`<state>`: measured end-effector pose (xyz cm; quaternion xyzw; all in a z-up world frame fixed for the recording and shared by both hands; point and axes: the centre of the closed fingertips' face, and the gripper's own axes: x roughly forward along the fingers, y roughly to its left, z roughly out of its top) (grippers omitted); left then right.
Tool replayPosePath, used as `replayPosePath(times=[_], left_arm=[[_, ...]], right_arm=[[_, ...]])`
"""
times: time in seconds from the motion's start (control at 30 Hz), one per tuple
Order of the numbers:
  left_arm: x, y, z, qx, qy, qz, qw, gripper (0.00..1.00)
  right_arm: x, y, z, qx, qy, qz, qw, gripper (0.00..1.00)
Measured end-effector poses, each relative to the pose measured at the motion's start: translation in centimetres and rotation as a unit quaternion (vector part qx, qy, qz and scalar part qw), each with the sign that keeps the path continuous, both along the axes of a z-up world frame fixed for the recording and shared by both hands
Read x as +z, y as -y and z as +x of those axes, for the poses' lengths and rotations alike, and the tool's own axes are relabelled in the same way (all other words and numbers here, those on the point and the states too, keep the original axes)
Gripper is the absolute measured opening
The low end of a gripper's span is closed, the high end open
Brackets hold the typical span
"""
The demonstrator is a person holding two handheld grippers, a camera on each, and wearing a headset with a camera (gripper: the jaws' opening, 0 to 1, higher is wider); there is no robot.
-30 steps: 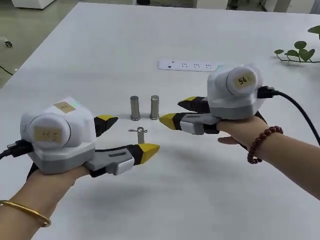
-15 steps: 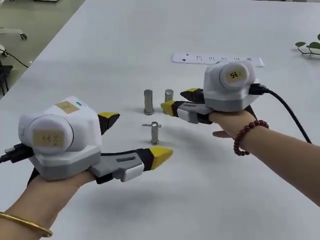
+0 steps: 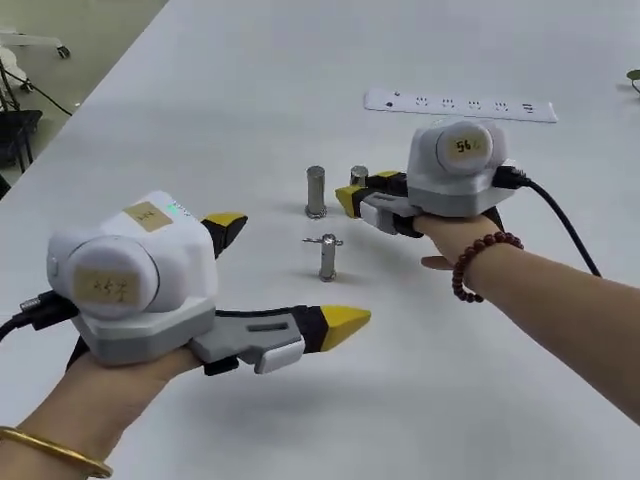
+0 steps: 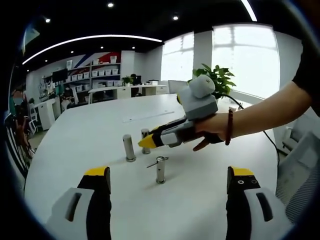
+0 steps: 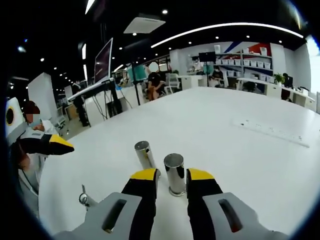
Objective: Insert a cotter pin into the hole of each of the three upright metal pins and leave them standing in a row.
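Right gripper (image 5: pixel 172 175), jaws narrowly apart, flanks upright bare pin (image 5: pixel 175 167) just behind cottered pin (image 3: pixel 327 256). Left gripper (image 3: pixel 285 270) gapes wide, farther off.

3 upright pins (image 3: pixel 316 191), 1 w/ cotter (image 3: pixel 320 240)

White workbench (image 3: pixel 300 60); bright windows (image 4: pixel 260 55); ceiling spotlights (image 4: pixel 110 5).

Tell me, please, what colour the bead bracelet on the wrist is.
The bracelet is dark red, clearest in the head view.
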<state>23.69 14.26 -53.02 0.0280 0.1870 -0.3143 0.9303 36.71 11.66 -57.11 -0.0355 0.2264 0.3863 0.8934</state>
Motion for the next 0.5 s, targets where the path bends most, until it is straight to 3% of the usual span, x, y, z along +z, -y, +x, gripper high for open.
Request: replayPosePath(times=[0.2, 0.33, 0.5], left_arm=[[-0.75, -0.41, 0.10, -0.002, -0.013, 0.007, 0.9999, 0.97], [-0.78, -0.34, 0.11, -0.001, -0.015, 0.004, 0.9999, 0.97], [-0.78, 0.08, 0.04, -0.007, -0.014, 0.001, 0.9999, 0.96]], right_arm=[[-0.33, 0.13, 0.57, -0.016, 0.003, 0.000, 0.9999, 0.11], [-0.34, 0.17, 0.82, -0.018, 0.003, 0.002, 0.9998, 0.10], [-0.26, 0.24, 0.97, -0.017, 0.019, -0.015, 0.9996, 0.09]])
